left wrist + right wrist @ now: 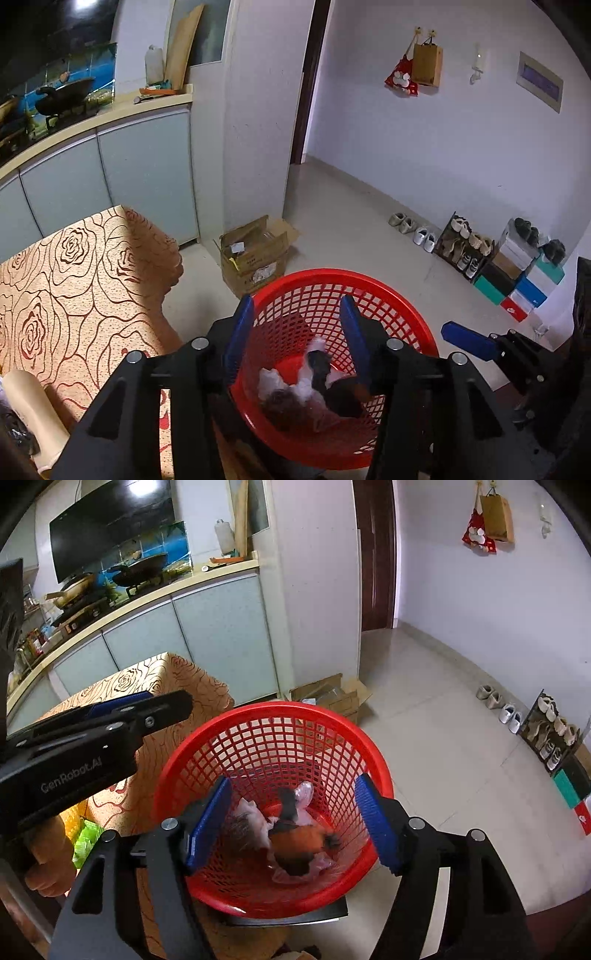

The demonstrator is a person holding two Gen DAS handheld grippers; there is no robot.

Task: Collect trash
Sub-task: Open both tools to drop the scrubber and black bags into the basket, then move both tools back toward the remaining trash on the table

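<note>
A red mesh basket (pixel 332 275) stands on the floor beside the table, seen from above in both views (pixel 273 709). On its bottom lies trash (pixel 314 384): crumpled white tissue, dark scraps and an orange-brown piece (pixel 295 834). My left gripper (pixel 297 300) hangs over the basket's mouth, its blue pads apart with nothing between them. My right gripper (pixel 294 781) is open over the same basket, also holding nothing. One of the right gripper's blue fingers (pixel 469 338) shows at the right of the left wrist view.
A table with a rose-patterned cloth (pixel 74 277) adjoins the basket on the left. An open cardboard box (pixel 255 254) sits behind the basket. Shoes and shoe boxes (pixel 517 266) line the right wall. A kitchen counter (pixel 166 590) runs behind the table.
</note>
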